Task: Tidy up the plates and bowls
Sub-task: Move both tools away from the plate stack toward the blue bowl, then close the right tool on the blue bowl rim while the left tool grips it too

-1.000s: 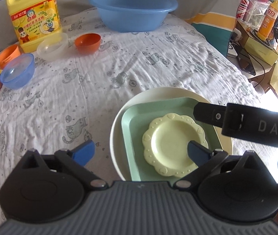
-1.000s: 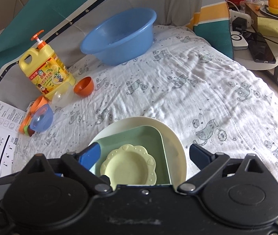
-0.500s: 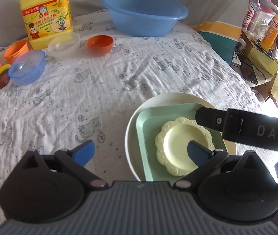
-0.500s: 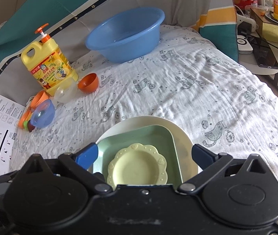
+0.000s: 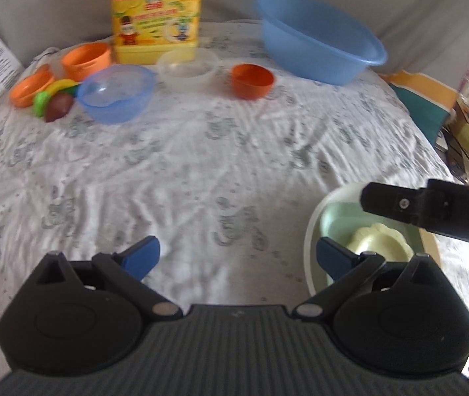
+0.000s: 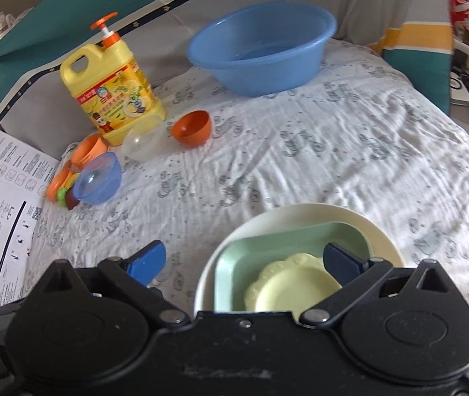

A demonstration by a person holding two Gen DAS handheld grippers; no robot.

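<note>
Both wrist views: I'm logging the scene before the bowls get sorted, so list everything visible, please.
Plates: 3 stacked, cream round plate under green square plate under pale yellow scalloped plate, near edge.
Small bowls: blue bowl, clear bowl, dark orange bowl, light orange bowls, far left.
Basin: 1, blue, far side.
Detergent jug: 1, yellow, far left.
Cloth: 1, white, printed.
Paper sheet: 1, left edge.
Left gripper: open.
Right gripper: open.

Right gripper point(image 6: 242, 259) open, empty, over cloth point(image 6: 317, 151). Under its right finger: yellow plate point(image 6: 287, 288) in green tray point(image 6: 267, 247) on white plate point(image 6: 350, 219). Well beyond the white plate: basin point(image 6: 260, 46), orange bowl point(image 6: 191, 128), blue bowl point(image 6: 97, 180).
</note>
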